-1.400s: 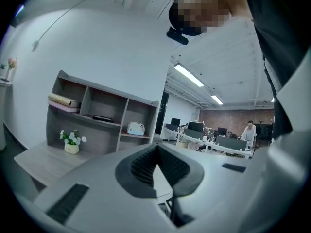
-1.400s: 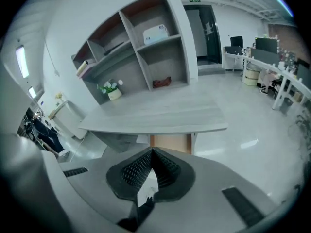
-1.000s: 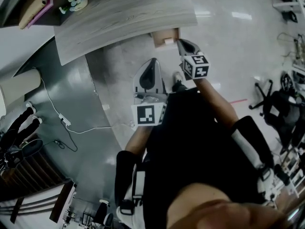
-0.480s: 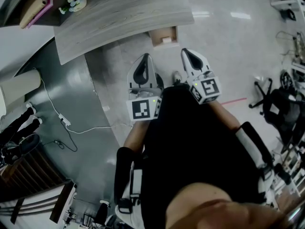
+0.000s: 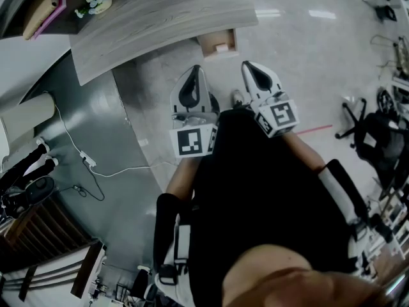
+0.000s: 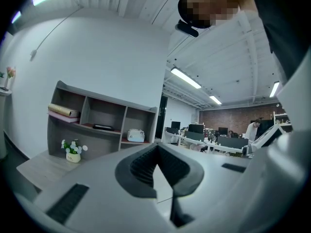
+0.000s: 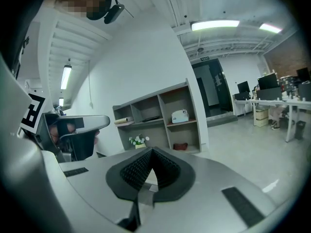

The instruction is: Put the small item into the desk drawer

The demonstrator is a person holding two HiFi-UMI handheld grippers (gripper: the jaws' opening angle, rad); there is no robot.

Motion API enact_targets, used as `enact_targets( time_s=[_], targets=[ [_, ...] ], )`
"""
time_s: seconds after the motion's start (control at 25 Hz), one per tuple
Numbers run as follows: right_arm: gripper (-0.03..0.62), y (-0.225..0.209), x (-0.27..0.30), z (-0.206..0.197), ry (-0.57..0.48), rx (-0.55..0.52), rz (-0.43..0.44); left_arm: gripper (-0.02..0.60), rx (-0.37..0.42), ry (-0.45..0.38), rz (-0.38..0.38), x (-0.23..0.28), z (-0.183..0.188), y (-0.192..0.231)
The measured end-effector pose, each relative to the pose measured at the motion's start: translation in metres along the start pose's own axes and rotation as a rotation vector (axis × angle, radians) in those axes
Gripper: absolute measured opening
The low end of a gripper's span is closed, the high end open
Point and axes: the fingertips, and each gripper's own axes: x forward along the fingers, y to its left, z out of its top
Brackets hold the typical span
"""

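The main risk now sits with the drawer. It stands pulled out from under the table edge, and a push to shut it from a claw held this far back would likely land off-centre on its front. That could skew the drawer or jolt it, so the light item slides or hops about inside. A second risk is misreading: the white speck is small in the head view, and I cannot tell whether it lies flat on the drawer bottom or leans against a wall. A leaning item could catch as the drawer goes in. The left claw and right claw are both pinched together with nothing between them. They sit side by side in front of the person's body, pointing roughly level toward the table. The item lies in the open drawer, ahead of both claws and apart from them, about between their two lines and, by my judgement, lower than either.
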Motion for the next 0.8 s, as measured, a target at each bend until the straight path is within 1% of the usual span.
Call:
enact_targets(
  time_s=[0.28,0.44,0.8],
  targets=[
    [-0.002,0.009,0.002,-0.004,0.009,-0.013,0.035,-0.002,0.009,0.007,0.011,-0.005,-0.003,0.001],
    [-0.002,0.009,0.002,-0.004,0.015,-0.019,0.037,-0.002,0.003,0.01,0.018,-0.006,-0.003,0.003],
    [-0.002,0.011,0.002,-0.003,0.001,-0.018,0.031,-0.002,0.0,0.007,0.009,-0.008,-0.003,0.001]
  ],
)
